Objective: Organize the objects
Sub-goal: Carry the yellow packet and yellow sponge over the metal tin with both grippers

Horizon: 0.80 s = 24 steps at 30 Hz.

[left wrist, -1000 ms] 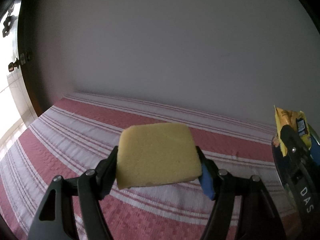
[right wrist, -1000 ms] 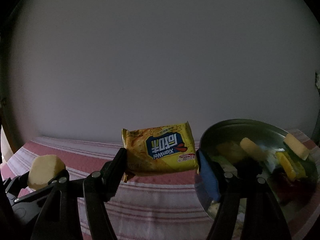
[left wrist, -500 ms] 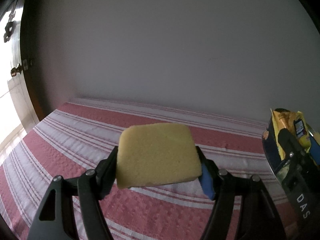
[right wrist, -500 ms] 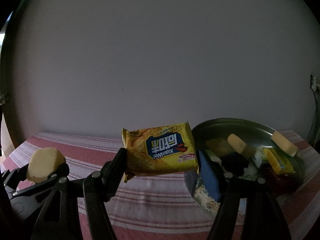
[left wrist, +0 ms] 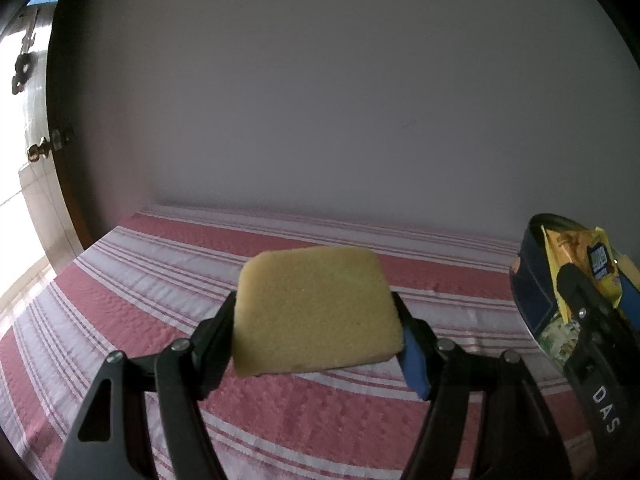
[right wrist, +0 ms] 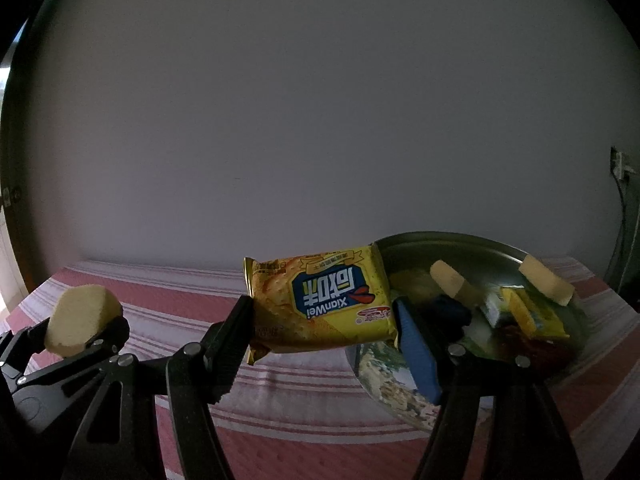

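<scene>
My left gripper (left wrist: 318, 320) is shut on a flat yellow sponge (left wrist: 316, 310), held above the red and white striped cloth (left wrist: 160, 304). In the right wrist view that sponge (right wrist: 82, 316) and the left gripper (right wrist: 76, 330) show at the far left. My right gripper (right wrist: 324, 320) is shut on a yellow biscuit packet (right wrist: 320, 300) with blue print, held in front of the left rim of a round metal tray (right wrist: 460, 240). The tray holds two yellow sponges (right wrist: 452, 278), yellow packets (right wrist: 528, 312) and dark items. In the left wrist view the packet (left wrist: 580, 264) and tray (left wrist: 532, 292) sit at the right edge.
A plain pale wall (left wrist: 320, 100) stands just behind the cloth-covered surface. A dark door frame with a window (left wrist: 36, 152) is at the far left. A socket with a cable (right wrist: 620, 168) hangs on the wall at the right.
Both grippers have shifted sideways with their loads still held. The tray now appears nearer the middle of the right wrist view and further into the left wrist view.
</scene>
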Each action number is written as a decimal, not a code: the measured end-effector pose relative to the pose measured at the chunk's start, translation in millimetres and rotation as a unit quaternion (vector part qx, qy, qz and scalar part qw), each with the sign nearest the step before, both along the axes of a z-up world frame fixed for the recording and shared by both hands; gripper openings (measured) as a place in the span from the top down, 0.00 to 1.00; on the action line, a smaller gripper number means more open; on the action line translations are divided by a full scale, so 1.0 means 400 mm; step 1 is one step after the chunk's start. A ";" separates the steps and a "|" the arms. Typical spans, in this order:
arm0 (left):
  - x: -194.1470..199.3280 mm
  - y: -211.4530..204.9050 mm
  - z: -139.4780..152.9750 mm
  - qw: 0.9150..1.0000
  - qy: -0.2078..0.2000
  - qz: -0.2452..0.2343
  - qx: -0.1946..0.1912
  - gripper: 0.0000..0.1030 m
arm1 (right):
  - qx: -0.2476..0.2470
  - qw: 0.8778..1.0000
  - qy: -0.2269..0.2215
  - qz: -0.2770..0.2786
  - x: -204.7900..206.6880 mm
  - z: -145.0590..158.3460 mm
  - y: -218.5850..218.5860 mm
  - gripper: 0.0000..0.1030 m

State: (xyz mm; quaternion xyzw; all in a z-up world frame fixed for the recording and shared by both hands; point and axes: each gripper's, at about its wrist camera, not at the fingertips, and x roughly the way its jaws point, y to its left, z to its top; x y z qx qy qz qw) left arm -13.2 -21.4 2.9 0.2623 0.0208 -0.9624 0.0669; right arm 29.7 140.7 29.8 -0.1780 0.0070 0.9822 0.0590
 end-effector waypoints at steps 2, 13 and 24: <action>0.005 0.002 -0.001 1.000 0.002 0.000 0.000 0.31 | 0.001 1.000 0.001 0.001 0.003 0.006 -0.002 0.30; 0.018 0.017 -0.007 1.000 0.003 -0.007 -0.002 0.32 | 0.005 1.000 0.002 0.000 0.053 0.017 0.035 0.30; 0.042 0.063 -0.010 1.000 0.006 -0.023 -0.009 0.32 | 0.005 1.000 0.004 -0.004 0.105 0.031 0.083 0.30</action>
